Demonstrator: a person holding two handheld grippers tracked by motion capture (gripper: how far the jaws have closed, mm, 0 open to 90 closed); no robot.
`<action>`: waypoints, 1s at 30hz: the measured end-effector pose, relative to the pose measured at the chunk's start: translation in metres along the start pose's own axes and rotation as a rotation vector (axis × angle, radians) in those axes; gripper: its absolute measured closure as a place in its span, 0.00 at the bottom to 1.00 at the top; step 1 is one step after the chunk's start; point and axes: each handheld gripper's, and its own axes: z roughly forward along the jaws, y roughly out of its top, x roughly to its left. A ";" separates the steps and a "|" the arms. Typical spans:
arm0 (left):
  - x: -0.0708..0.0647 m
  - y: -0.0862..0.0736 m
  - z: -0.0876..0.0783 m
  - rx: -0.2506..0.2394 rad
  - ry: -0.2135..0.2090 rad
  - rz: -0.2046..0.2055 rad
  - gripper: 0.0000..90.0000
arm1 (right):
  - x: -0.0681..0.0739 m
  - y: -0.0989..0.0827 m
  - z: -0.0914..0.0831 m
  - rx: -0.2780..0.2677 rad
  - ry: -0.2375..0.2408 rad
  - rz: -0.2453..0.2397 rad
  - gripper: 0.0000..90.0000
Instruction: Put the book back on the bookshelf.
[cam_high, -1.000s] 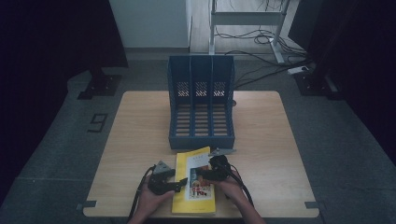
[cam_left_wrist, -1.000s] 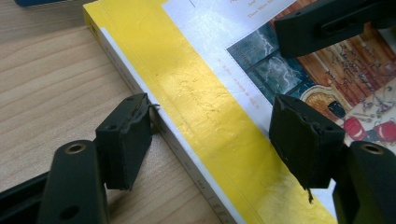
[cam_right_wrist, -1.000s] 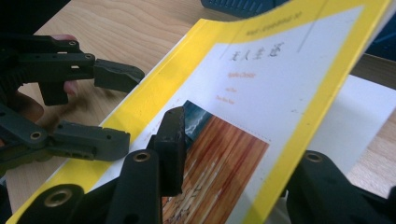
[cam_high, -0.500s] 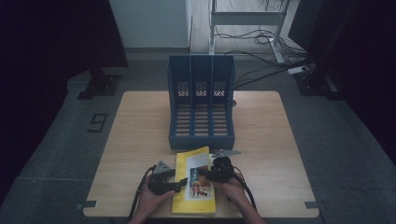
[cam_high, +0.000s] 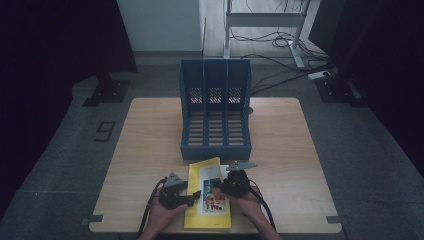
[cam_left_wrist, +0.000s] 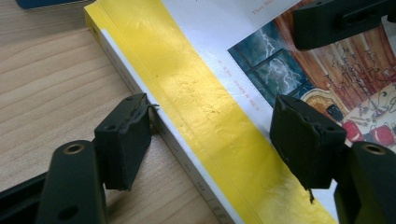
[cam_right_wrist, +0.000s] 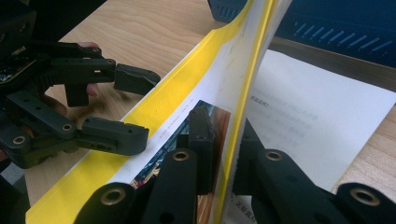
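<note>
1. High view: one yellow book (cam_high: 209, 197) lies at the near edge of the tabletop (cam_high: 280, 150), in front of one blue file rack (cam_high: 215, 112) with three slots.
2. Right gripper (cam_right_wrist: 224, 154): jaws have just been closing and now pinch the front cover (cam_right_wrist: 233, 93), lifting it off the first page (cam_right_wrist: 308, 112) to open the book.
3. Left gripper (cam_left_wrist: 210, 135): jaws wide apart, straddling the spine edge without clamping, probably to steady the book.
</note>
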 end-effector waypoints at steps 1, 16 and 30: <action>0.000 0.000 0.000 0.001 -0.001 0.000 0.32 | 0.000 0.000 0.000 -0.002 0.000 -0.003 0.91; 0.011 0.000 -0.004 -0.009 -0.027 -0.040 0.30 | 0.005 -0.002 -0.004 -0.053 0.002 -0.026 0.94; 0.017 0.001 -0.008 -0.041 -0.098 -0.099 0.30 | 0.011 0.002 -0.017 -0.095 0.015 -0.028 0.96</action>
